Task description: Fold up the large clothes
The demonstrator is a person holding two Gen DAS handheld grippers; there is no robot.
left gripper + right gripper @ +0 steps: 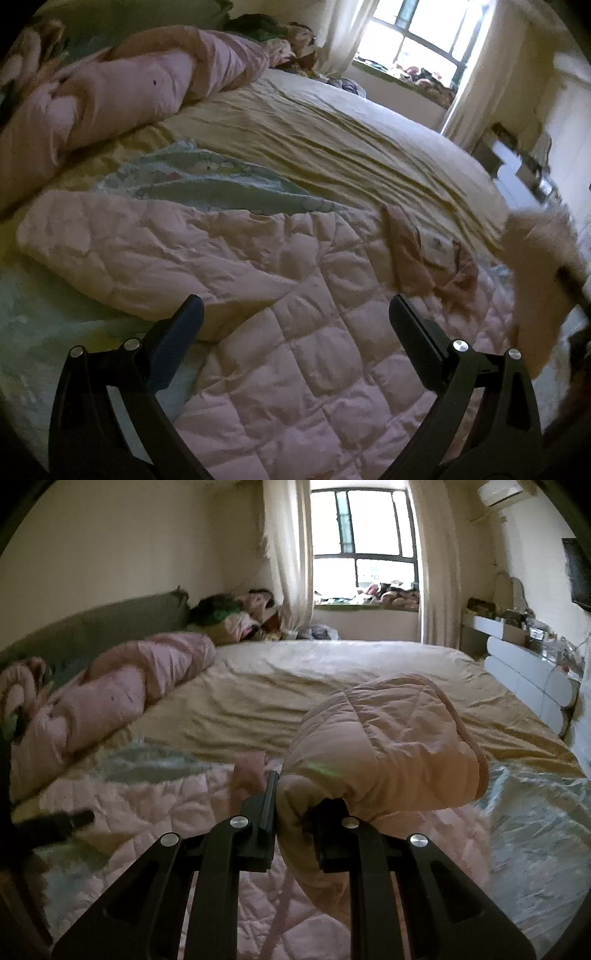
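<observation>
We take the bed (332, 672) as our reference. The pink quilted jacket (280, 332) lies spread on the near part of the bed, over a pale patterned sheet (207, 177) that shows along its far edge and at its sides. Our right gripper (293, 812) is clamped on a fold of the jacket: the jaws stand nearly together with the quilted cloth pinched between them, and the held part (it looks like a sleeve or hood, we cannot tell which) bulges up above the rest of the jacket, raised off the bed. Our left gripper (295, 314) has its jaws spread wide with nothing between them, poised above the flat body of the jacket; whether the fingers touch the cloth we cannot tell. In the left wrist view the lifted part appears as a blur at the right edge of the bed. A rolled pink blanket (122, 698) lies along the left side of the bed, well apart from the jacket. Beyond the far end of the bed stands a window (364, 542) with curtains on both sides.
</observation>
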